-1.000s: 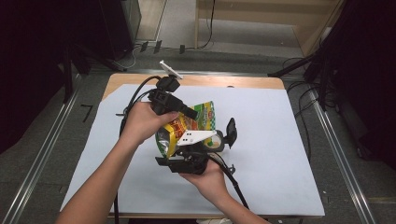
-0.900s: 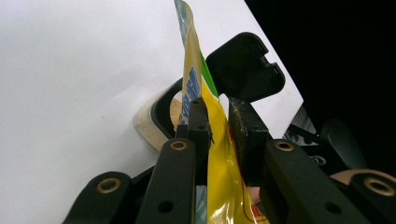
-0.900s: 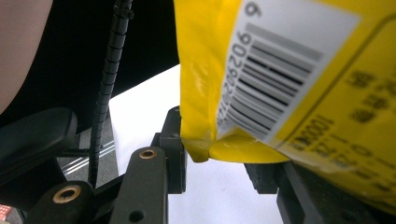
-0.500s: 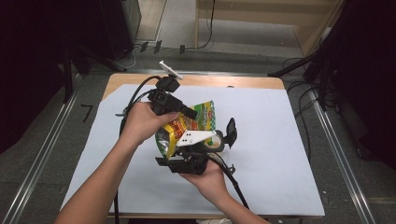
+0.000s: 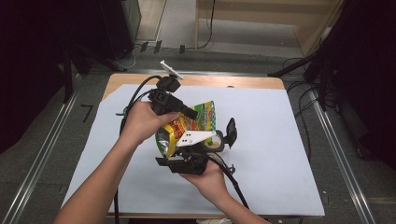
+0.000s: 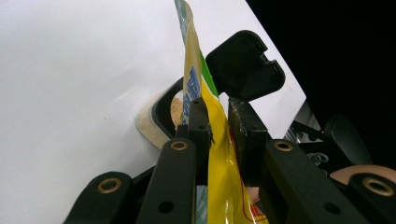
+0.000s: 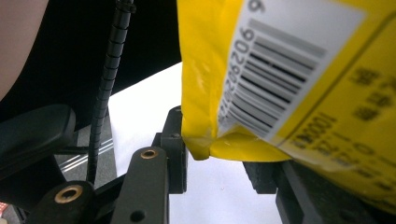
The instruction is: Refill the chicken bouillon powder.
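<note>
above the white table sheet [image 5: 280,154], a glossy yellow-green snack pouch [image 5: 196,122] is held aloft, pinched at its top edge by the left gripper [image 6: 219,122] angled down, while its lower corner is clamped by the right gripper [image 7: 219,161] from below.

Looks like a lab or recording studio, not a home. Small wooden-edged table [image 5: 243,82] covered with a plain white paper sheet [image 5: 271,154] stands on grey floor, metal rails [image 5: 42,154] running along both sides. Black cables [image 5: 205,28] trail across the floor behind, dark equipment stands [image 5: 322,65] and black curtained surroundings at the edges, light wooden panel [image 5: 261,18] at the back.
</note>
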Demonstrator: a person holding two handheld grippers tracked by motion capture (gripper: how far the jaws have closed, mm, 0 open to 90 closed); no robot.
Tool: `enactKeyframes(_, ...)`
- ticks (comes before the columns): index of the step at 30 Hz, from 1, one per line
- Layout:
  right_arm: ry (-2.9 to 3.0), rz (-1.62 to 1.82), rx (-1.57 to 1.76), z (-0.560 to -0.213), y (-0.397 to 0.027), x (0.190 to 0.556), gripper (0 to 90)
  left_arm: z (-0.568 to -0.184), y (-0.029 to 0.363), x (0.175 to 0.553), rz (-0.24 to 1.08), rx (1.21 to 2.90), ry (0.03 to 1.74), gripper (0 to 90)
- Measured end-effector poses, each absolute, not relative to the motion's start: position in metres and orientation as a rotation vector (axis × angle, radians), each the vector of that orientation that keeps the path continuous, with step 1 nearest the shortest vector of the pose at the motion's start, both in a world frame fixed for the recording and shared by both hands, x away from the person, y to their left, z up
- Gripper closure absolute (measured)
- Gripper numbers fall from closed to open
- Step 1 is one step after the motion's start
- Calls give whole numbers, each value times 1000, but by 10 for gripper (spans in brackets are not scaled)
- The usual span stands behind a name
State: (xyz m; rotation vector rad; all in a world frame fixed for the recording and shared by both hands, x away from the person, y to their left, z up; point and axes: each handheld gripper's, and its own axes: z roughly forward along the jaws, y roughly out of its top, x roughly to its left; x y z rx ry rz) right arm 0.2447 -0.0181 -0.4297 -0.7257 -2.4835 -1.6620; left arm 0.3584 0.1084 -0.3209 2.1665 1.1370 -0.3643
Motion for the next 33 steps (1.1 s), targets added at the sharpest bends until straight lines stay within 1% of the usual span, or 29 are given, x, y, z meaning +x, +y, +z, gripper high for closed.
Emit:
enactKeyframes(10, -2497, -1661, -711, -430, -17, 243, 686, -321, 106, 358, -365, 2175, 1138, 807)
enactKeyframes(33, -2513, -1677, -700, -430, -16, 242, 685, -319, 104, 354, -314, 2190, 1132, 805)
